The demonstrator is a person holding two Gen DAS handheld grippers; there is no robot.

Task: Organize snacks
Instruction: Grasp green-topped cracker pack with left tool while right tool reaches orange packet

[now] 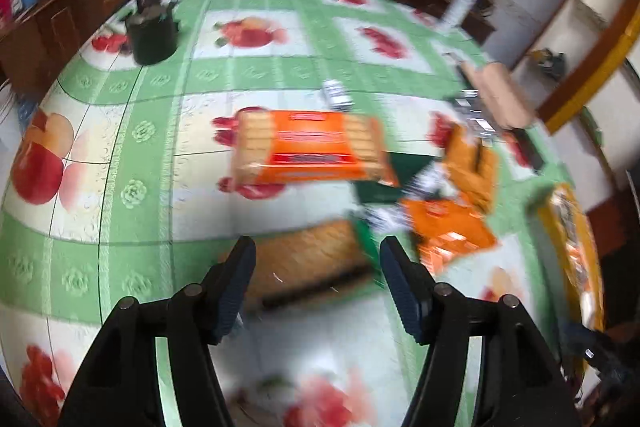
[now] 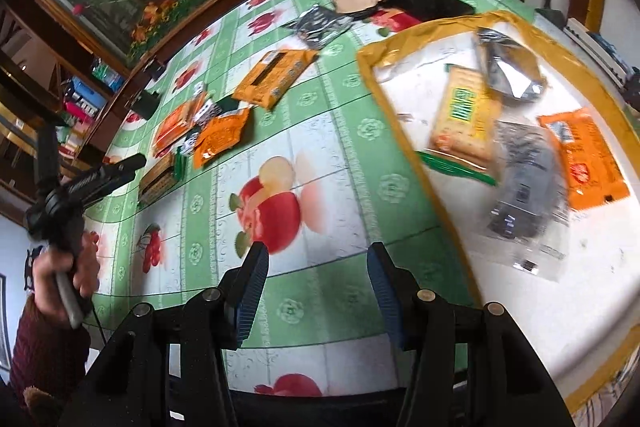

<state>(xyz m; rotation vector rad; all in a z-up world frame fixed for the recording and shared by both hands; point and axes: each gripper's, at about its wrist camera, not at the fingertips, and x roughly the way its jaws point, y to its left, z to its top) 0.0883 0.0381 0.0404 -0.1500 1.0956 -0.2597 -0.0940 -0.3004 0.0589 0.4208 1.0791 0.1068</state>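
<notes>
My left gripper (image 1: 316, 251) is open and empty, hovering just above a brown biscuit pack (image 1: 308, 263). Beyond it lie a large orange biscuit pack (image 1: 308, 147) and a pile of orange and silver snack packs (image 1: 448, 211). My right gripper (image 2: 318, 259) is open and empty above the fruit-print tablecloth, left of a yellow-rimmed white tray (image 2: 404, 123). The tray holds a yellow cracker pack (image 2: 464, 115), a dark clear-wrapped pack (image 2: 528, 183), an orange pack (image 2: 584, 159) and a silver pack (image 2: 512, 67). The left gripper (image 2: 120, 171) shows at the left of the right wrist view.
A black pot (image 1: 152, 31) stands at the table's far left. A tan open box (image 1: 500, 95) and a white bottle (image 1: 460, 3) sit at the far right. More orange packs (image 2: 276, 75) and a silver pack (image 2: 320, 25) lie mid-table. A wooden cabinet lines the far side.
</notes>
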